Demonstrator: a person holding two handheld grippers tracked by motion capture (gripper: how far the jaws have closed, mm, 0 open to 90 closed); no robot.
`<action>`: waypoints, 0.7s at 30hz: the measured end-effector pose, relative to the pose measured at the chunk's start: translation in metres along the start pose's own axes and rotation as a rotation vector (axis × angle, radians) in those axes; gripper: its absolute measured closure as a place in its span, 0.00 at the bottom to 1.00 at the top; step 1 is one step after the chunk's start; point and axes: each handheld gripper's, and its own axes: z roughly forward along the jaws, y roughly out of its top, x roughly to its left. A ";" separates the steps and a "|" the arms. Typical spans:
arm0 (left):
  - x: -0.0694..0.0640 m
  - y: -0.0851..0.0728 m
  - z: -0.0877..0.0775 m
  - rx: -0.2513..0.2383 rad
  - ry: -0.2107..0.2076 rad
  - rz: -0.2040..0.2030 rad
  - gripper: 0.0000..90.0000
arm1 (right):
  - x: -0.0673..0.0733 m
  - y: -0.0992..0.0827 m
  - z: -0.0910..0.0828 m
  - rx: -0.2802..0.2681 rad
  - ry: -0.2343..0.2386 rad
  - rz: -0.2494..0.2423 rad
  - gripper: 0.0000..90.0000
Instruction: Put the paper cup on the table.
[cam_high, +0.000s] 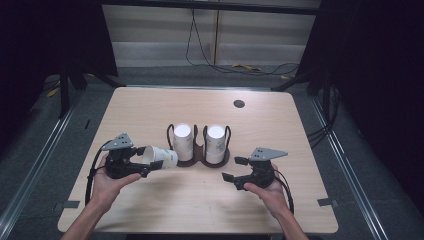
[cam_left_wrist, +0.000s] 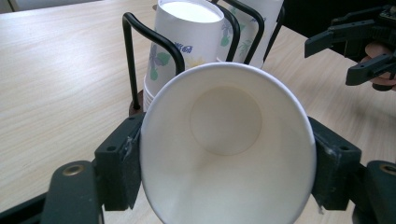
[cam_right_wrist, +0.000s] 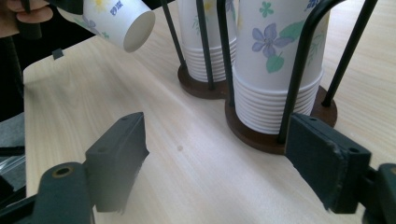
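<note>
My left gripper (cam_high: 142, 161) is shut on a white paper cup (cam_high: 159, 156) with a flower print, held on its side, base toward the cup holder. From the left gripper view I look into the cup's mouth (cam_left_wrist: 229, 144), squeezed oval between both pads. A black wire cup holder (cam_high: 200, 145) on a dark wooden base carries two upside-down stacks of flowered cups (cam_high: 183, 141) (cam_high: 215, 143). My right gripper (cam_high: 232, 169) hovers open just right of the holder, nothing between its jaws; its view shows the nearer stack (cam_right_wrist: 275, 70) and the held cup (cam_right_wrist: 116, 21).
The light wooden table (cam_high: 280, 125) has a round cable hole (cam_high: 239, 104) near its back edge. Black cables run across the grey floor behind. Dark curtains flank both sides. A person's hands hold both grippers near the front edge.
</note>
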 end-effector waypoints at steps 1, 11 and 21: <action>0.000 0.001 -0.001 0.001 0.007 -0.002 0.28 | 0.000 0.000 -0.001 0.003 0.003 -0.009 0.24; 0.007 0.004 -0.017 0.024 0.113 0.032 0.28 | 0.006 0.001 -0.005 0.034 -0.021 -0.047 0.22; 0.032 0.005 -0.016 0.132 0.190 0.002 0.28 | 0.004 -0.007 -0.015 0.032 -0.049 -0.033 0.19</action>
